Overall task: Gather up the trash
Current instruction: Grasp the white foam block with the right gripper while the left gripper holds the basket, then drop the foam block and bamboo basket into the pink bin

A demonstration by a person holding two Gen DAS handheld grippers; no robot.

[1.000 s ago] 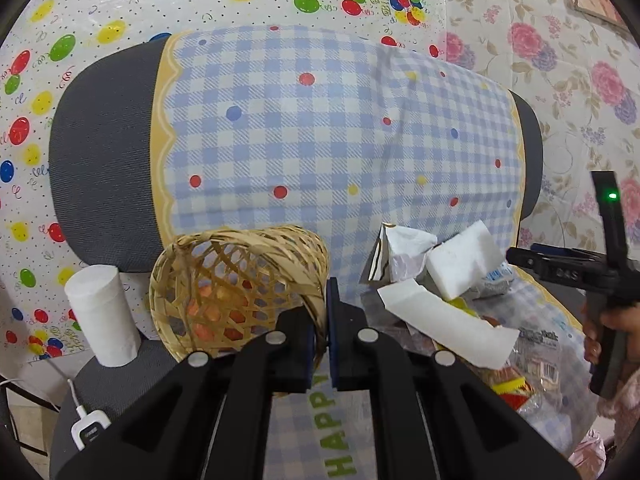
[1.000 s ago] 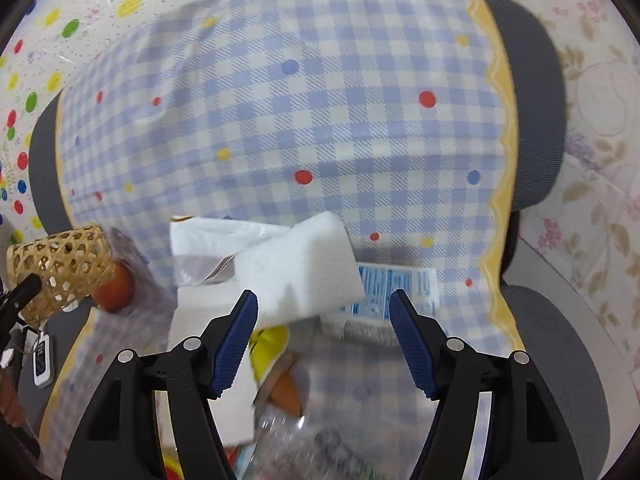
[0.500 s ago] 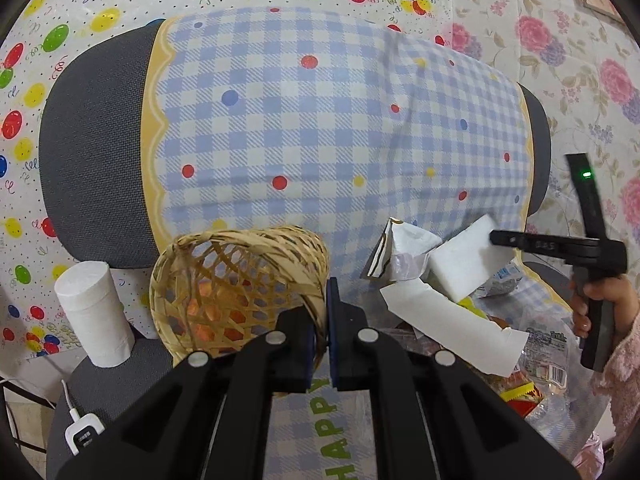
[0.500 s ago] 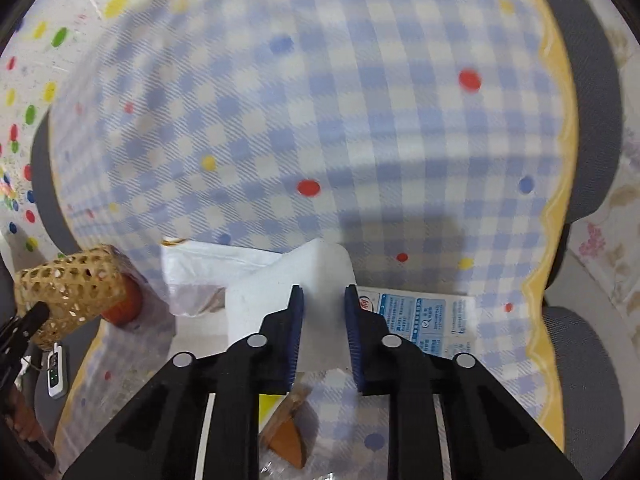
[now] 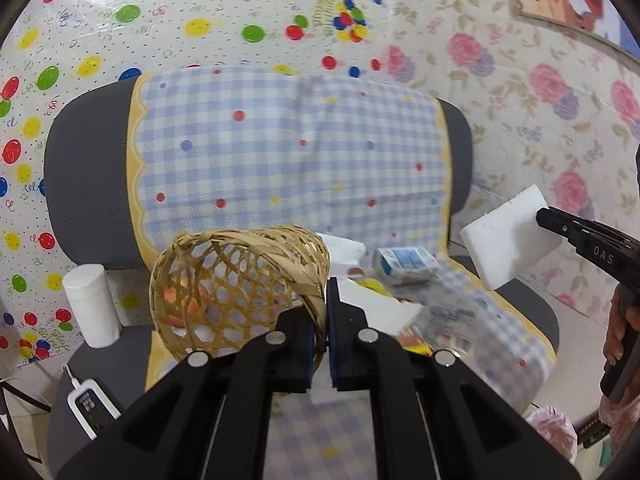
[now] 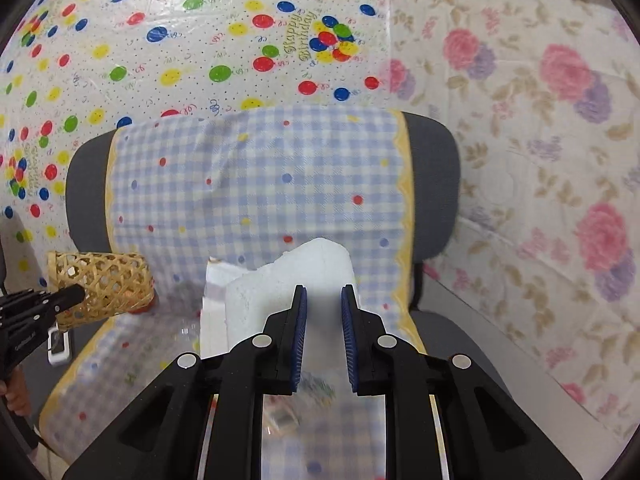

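Observation:
My left gripper (image 5: 325, 316) is shut on the rim of a woven bamboo basket (image 5: 236, 288), held tipped on its side with something orange inside. My right gripper (image 6: 323, 312) is shut on a white foam block (image 6: 308, 276) and holds it in the air above the seat; the block also shows in the left wrist view (image 5: 508, 240). More trash lies on the checked cloth on the chair seat: a blue and white packet (image 5: 404, 264), white paper (image 5: 372, 300) and clear plastic wrappers (image 5: 452, 320).
The grey office chair (image 5: 84, 168) carries a blue checked cloth (image 5: 280, 152). A white paper roll (image 5: 92, 304) and a small white device with a cable (image 5: 90, 404) sit at the seat's left. A pink bag (image 5: 552, 436) is low right.
My right gripper closed on the foam block and lifted it up and to the right, off the trash pile. My left gripper kept its hold on the basket and drew back slightly.

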